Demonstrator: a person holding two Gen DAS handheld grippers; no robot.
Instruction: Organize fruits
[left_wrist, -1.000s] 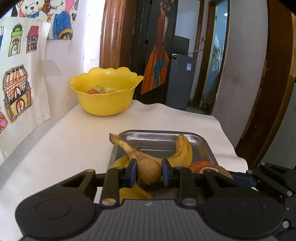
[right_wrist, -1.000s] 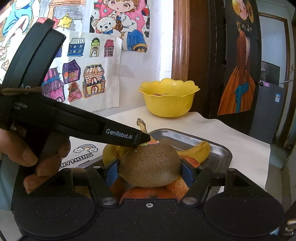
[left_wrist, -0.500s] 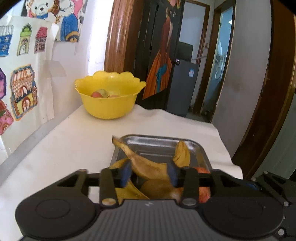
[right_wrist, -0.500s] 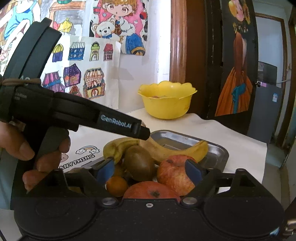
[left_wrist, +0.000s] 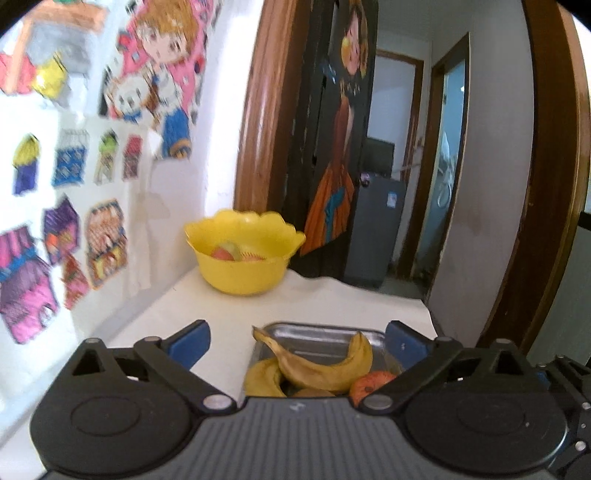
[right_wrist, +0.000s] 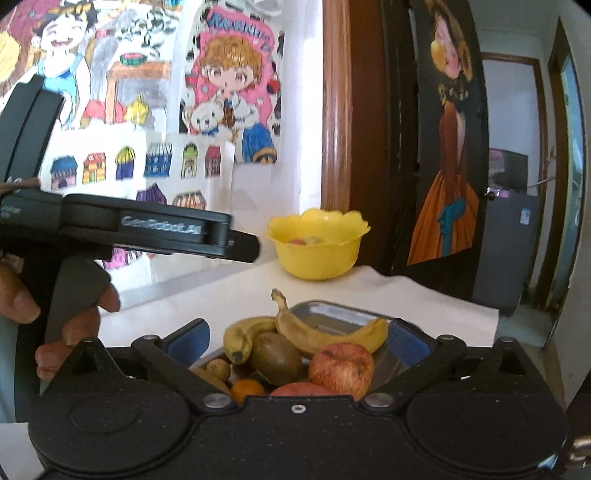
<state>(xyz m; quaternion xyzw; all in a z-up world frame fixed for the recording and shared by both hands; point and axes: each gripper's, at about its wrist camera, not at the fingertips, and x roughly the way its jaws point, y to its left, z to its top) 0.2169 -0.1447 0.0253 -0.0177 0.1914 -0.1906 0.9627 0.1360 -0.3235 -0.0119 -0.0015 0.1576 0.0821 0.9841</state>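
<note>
Fruit piled in steel tray, both grippers open and empty

Fruit sat heaped in the metal tray (left_wrist: 317, 334) on the white tablecloth (left_wrist: 229, 306).

Left wrist view: left gripper (left_wrist: 297, 339) had its blue pads (left_wrist: 188, 341) spread wide, nothing between them. Through the gap: two bananas (left_wrist: 325, 369), one laid across the other, and a red apple (left_wrist: 371, 382) at the tray's near right. Yellow scalloped bowl (left_wrist: 243, 254) stood well beyond the tray near the wall, with a few reddish-green fruits inside. Wall at left carried coloured drawings (left_wrist: 99, 177) of houses and cartoon figures; view was motion-blurred, no text legible there.

Right wrist view: right gripper (right_wrist: 297, 341) also stood wide apart, holding nothing. Tray (right_wrist: 343, 314) contents were clearer here: two bananas (right_wrist: 321, 332), a kiwi (right_wrist: 277, 358) just in front of them, an apple (right_wrist: 341, 363) touching the kiwi's right side, a second red fruit (right_wrist: 299, 388) at the bottom edge, a small orange (right_wrist: 247, 389), and a small brown round fruit (right_wrist: 218, 368) at left. Bowl (right_wrist: 317, 251) sat behind, apart from the tray. Left gripper body (right_wrist: 147, 230) crossed the view from the left, printed "GenRobot.AI", slightly blurred. A hand (right_wrist: 70, 332) wrapped its grip. Lettering on the poster (right_wrist: 236, 74) above was too blurred to read.
</note>
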